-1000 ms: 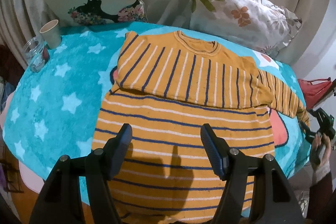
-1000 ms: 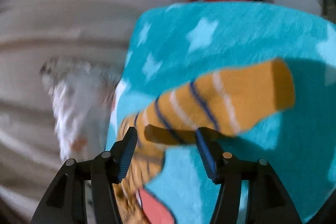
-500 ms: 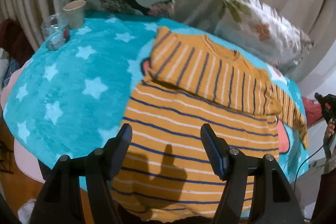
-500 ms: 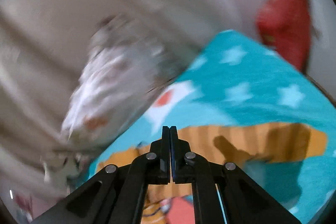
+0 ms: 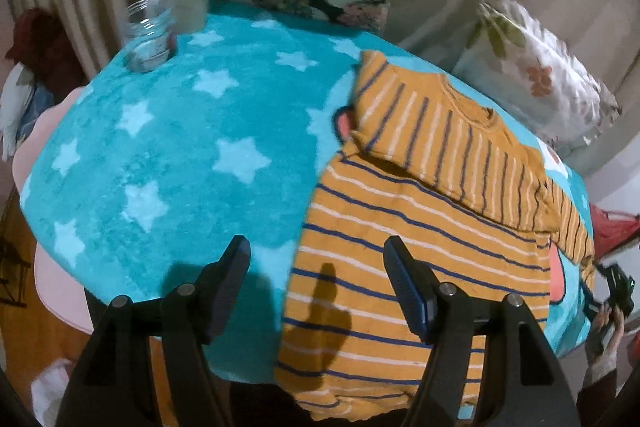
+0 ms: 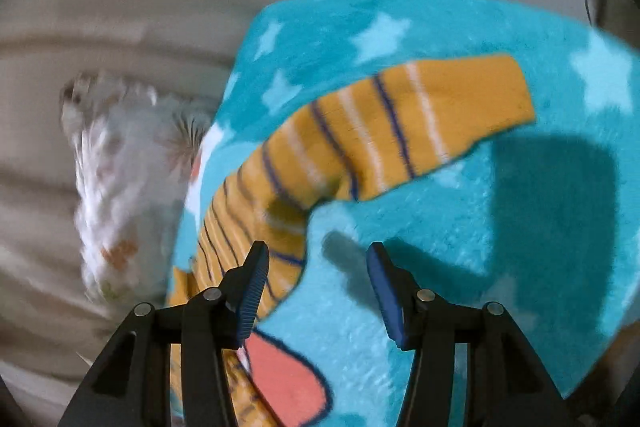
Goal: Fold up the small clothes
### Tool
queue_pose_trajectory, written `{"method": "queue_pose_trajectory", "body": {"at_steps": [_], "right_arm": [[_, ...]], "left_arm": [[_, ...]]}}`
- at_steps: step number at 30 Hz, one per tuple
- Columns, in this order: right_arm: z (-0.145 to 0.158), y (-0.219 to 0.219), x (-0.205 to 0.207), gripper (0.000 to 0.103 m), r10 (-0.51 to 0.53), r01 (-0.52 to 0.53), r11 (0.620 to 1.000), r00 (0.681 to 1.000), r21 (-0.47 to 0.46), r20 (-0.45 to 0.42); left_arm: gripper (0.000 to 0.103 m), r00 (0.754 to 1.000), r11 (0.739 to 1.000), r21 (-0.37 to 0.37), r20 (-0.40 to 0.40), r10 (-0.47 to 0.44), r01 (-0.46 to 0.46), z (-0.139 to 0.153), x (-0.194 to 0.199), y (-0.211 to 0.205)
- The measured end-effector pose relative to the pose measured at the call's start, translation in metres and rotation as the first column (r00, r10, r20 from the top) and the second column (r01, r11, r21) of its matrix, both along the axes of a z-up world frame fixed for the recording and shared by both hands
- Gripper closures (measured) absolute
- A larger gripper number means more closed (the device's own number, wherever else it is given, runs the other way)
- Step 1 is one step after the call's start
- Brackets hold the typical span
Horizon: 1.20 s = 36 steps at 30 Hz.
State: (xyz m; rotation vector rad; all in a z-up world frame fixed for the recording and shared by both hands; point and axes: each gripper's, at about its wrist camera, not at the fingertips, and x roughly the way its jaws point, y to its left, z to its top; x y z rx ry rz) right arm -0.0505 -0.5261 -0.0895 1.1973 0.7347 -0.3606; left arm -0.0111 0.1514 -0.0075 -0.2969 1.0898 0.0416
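Both grippers stand with their jaws spread and nothing between them. Seen from its own camera, the left gripper hangs above the near left edge of the orange striped sweater, one finger over the knit, the other over the turquoise star blanket that covers the worktop. That sweater lies flat on the right half of the blanket, its left sleeve folded across the chest so the sleeve stripes run crosswise to the body stripes; its hem hangs a little over the near edge. From the right wrist camera, the right gripper hovers over the sweater's other sleeve, which stretches out along the blanket with its cuff toward the far right; the left finger appears to sit just over the sleeve's lower bend, though blur makes contact hard to judge. At the far left corner stand a glass jar and a paper cup, touching or nearly so. Two patterned cushions lean behind the worktop.
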Motion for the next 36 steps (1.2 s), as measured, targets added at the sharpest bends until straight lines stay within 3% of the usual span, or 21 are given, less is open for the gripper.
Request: {"method": "queue_pose_trajectory", "body": {"at_steps": [6, 7, 8, 10, 12, 15, 19, 23, 24, 25, 26, 27, 29, 31, 33, 36], "right_arm": [[-0.024, -0.038, 0.034, 0.044, -0.127, 0.115, 0.985, 0.988, 0.132, 0.085], [-0.025, -0.041, 0.040, 0.051, -0.146, 0.132, 0.981, 0.985, 0.144, 0.090], [-0.026, -0.046, 0.046, 0.075, -0.165, 0.151, 0.976, 0.983, 0.159, 0.081], [-0.026, -0.052, 0.063, 0.093, -0.157, 0.153, 0.976, 0.988, 0.154, 0.012], [-0.015, -0.051, 0.073, 0.093, -0.142, 0.143, 0.985, 0.990, 0.099, -0.020], [0.027, -0.024, 0.092, 0.094, -0.049, 0.048, 0.998, 0.999, -0.031, -0.011], [0.098, 0.067, 0.128, 0.093, 0.175, -0.170, 0.960, 0.984, -0.223, 0.006], [0.130, 0.208, 0.166, 0.088, 0.438, -0.411, 0.873, 0.897, -0.264, 0.052], [0.128, 0.251, 0.176, 0.082, 0.529, -0.500, 0.833, 0.844, -0.237, 0.082], [0.122, 0.285, 0.183, 0.061, 0.610, -0.586, 0.790, 0.782, -0.180, 0.127], [0.114, 0.317, 0.189, 0.050, 0.676, -0.671, 0.735, 0.713, -0.097, 0.186], [0.108, 0.346, 0.192, 0.050, 0.710, -0.725, 0.688, 0.665, -0.025, 0.230], [0.110, 0.369, 0.189, 0.050, 0.720, -0.741, 0.671, 0.645, -0.019, 0.257], [0.117, 0.365, 0.184, 0.050, 0.700, -0.705, 0.705, 0.675, -0.076, 0.233], [0.120, 0.349, 0.180, 0.050, 0.664, -0.649, 0.748, 0.730, -0.140, 0.159], [0.117, 0.330, 0.173, 0.050, 0.623, -0.601, 0.761, 0.782, -0.244, 0.018]], "left_arm": [[0.035, 0.993, 0.992, 0.055, 0.023, -0.115, 0.113, 0.010, -0.003, -0.045], [0.035, 0.991, 0.990, 0.066, 0.026, -0.129, 0.127, 0.010, -0.006, -0.048], [0.035, 0.990, 0.987, 0.078, 0.028, -0.140, 0.138, 0.010, -0.008, -0.050], [0.035, 0.988, 0.985, 0.091, 0.032, -0.151, 0.148, 0.009, -0.014, -0.048], [0.035, 0.991, 0.989, 0.080, 0.034, -0.128, 0.125, 0.008, -0.018, -0.036], [0.035, 0.997, 0.997, 0.032, 0.030, -0.065, 0.064, 0.002, -0.021, -0.008], [0.035, 1.000, 1.000, -0.026, 0.025, -0.010, 0.011, -0.005, -0.024, 0.028], [0.035, 0.999, 0.999, -0.043, 0.041, 0.000, 0.002, -0.006, -0.025, 0.056], [0.035, 0.999, 0.999, -0.046, 0.046, 0.000, 0.002, -0.005, -0.025, 0.063], [0.035, 0.999, 0.999, -0.046, 0.050, 0.002, 0.000, -0.004, -0.025, 0.069], [0.035, 0.998, 0.999, -0.045, 0.055, 0.005, -0.003, -0.002, -0.026, 0.076], [0.035, 0.998, 0.999, -0.044, 0.063, 0.010, -0.007, -0.001, -0.027, 0.084], [0.035, 0.997, 0.999, -0.045, 0.076, 0.027, -0.024, 0.000, -0.029, 0.101], [0.034, 0.996, 0.998, -0.053, 0.076, 0.045, -0.041, -0.003, -0.031, 0.116], [0.034, 0.996, 0.997, -0.054, 0.066, 0.052, -0.049, -0.009, -0.032, 0.128], [0.034, 0.998, 0.997, -0.059, 0.041, 0.050, -0.048, -0.019, -0.030, 0.137]]}}
